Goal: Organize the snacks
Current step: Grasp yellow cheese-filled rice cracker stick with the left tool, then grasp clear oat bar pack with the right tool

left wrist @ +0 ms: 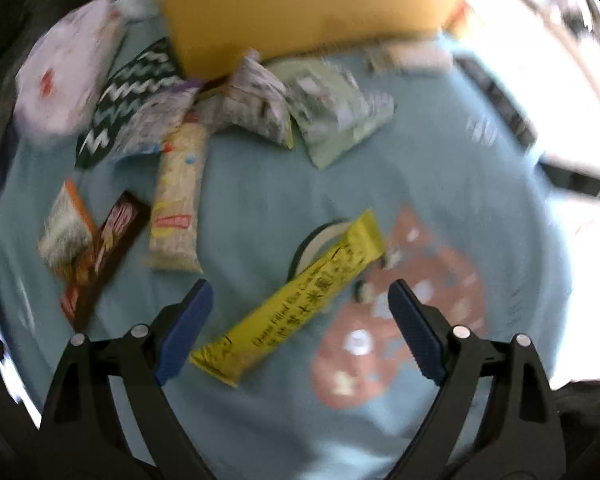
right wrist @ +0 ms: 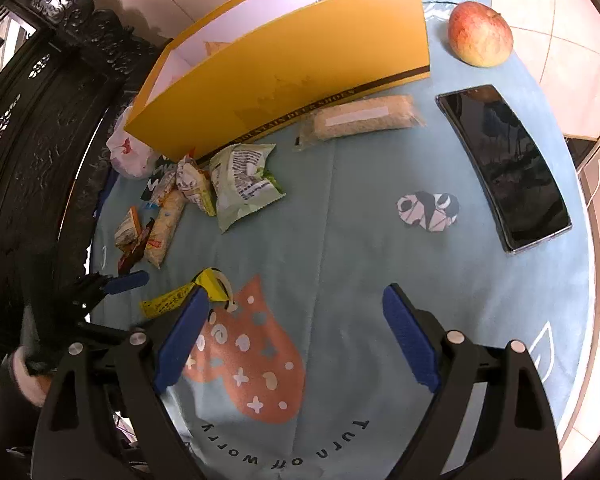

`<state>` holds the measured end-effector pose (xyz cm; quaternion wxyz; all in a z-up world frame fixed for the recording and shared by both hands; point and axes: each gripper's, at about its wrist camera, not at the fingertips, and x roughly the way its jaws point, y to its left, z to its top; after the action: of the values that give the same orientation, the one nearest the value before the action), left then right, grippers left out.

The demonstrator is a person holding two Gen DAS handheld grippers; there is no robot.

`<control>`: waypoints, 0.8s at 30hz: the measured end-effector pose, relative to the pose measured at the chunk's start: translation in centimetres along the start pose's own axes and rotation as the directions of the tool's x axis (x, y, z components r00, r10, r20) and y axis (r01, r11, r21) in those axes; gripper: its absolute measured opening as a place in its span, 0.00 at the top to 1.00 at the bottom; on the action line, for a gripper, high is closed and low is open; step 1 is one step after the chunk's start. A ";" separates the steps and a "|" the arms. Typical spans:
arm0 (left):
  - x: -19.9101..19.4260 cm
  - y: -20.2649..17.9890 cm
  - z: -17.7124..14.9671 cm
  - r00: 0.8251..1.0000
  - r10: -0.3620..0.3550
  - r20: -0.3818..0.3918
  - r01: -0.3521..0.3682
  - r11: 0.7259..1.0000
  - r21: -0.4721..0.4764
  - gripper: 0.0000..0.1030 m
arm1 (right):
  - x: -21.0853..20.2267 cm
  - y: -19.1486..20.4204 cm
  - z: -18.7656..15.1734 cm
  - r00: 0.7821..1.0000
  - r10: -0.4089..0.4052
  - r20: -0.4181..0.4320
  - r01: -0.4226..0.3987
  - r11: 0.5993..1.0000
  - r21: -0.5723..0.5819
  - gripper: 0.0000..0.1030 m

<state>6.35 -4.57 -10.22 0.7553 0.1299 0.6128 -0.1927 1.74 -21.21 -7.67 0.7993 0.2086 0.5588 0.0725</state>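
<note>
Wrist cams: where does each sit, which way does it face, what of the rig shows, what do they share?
Left wrist: on the left gripper, steeply down at the yellow cracker pack; own open fingers show.
Right wrist: on the right gripper, angled down over the blue cloth, phone, apple; own open fingers, plus the left gripper.
Shared: yellow cracker pack, yellow box, green snack bag.

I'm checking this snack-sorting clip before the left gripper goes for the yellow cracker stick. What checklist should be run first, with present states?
1. Left gripper open: ok.
2. Yellow cracker stick between its fingers, untouched: ok.
3. Stick lying flat: not ok, its far end rests on a tape roll.
4. Yellow box open on top: ok.
5. Right gripper open, holding nothing, clear of the stick: ok.
6. Left view sharp enough to aim: not ok, blurred.
</note>
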 end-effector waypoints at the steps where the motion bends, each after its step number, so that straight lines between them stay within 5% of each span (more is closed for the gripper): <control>1: 0.6 -0.2 0.2 1.000 0.001 -0.016 0.000 1.000 0.029 0.13 | 0.1 -0.1 0.0 1.000 -0.001 -0.003 0.001 1.000 0.004 0.14; 6: 2.1 -1.2 -0.7 0.998 0.036 -0.043 -0.033 0.997 0.070 0.39 | 0.3 -0.5 0.0 1.000 -0.007 -0.007 0.007 1.000 0.006 0.14; 7: 2.0 -1.0 -0.6 0.998 0.042 -0.041 -0.040 0.998 0.053 0.59 | 0.3 -0.4 0.1 1.000 -0.007 -0.007 0.007 1.000 0.003 0.14; 9: 1.1 0.1 -1.0 0.999 0.025 -0.043 -0.025 1.000 0.008 0.82 | 0.6 -0.2 0.1 1.000 -0.004 -0.014 0.004 1.000 -0.004 0.14; 18: -2.3 3.3 -0.8 0.999 -0.043 -0.001 0.042 0.982 -0.183 0.82 | 1.7 1.1 0.5 0.999 -0.021 -0.026 0.019 0.997 -0.069 0.14; 22: -3.8 4.5 -0.8 0.997 -0.071 0.024 0.075 0.973 -0.217 0.82 | 1.2 1.3 1.9 0.991 -0.101 0.083 0.113 0.981 -0.157 0.14; 24: -4.0 4.6 -0.5 0.995 -0.091 0.030 0.096 0.967 -0.235 0.82 | 1.5 1.7 3.2 0.969 -0.189 0.157 0.225 0.939 -0.262 0.14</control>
<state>7.26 0.32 -6.58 0.7614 0.0082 0.6294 -0.1551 5.46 -19.94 -7.29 0.8583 0.0389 0.5091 0.0518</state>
